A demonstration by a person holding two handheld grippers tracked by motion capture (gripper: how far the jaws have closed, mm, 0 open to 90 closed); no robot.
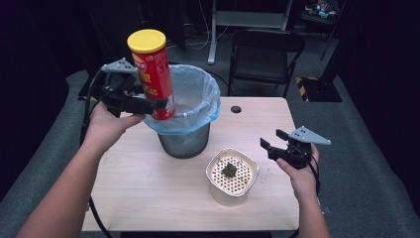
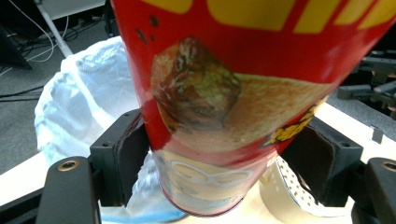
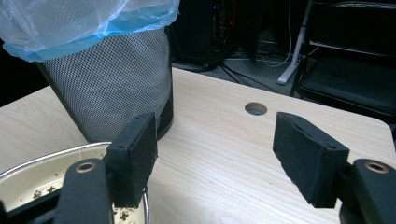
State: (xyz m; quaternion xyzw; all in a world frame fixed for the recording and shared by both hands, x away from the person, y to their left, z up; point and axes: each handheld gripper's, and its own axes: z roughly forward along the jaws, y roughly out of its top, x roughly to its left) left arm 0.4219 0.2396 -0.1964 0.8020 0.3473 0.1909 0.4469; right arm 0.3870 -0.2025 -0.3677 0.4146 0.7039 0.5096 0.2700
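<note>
A tall red crisp can [image 1: 154, 79] with a yellow lid stands upright in my left gripper [image 1: 161, 106], which is shut on its lower part. The can hangs over the near left rim of a mesh waste bin [image 1: 185, 139] lined with a pale blue bag [image 1: 198, 94]. In the left gripper view both pads press the can [image 2: 243, 93] from either side, with the bag [image 2: 79, 93] behind it. My right gripper [image 1: 272, 140] hovers open over the table's right side; the right gripper view shows nothing between the jaws of this gripper [image 3: 215, 149].
A white perforated container [image 1: 213, 186] with a small brown lump [image 1: 229, 170] sits in front of the bin, just left of the right gripper. A cable hole [image 1: 236, 109] marks the table's far side. A black folding chair [image 1: 265, 54] stands beyond the table.
</note>
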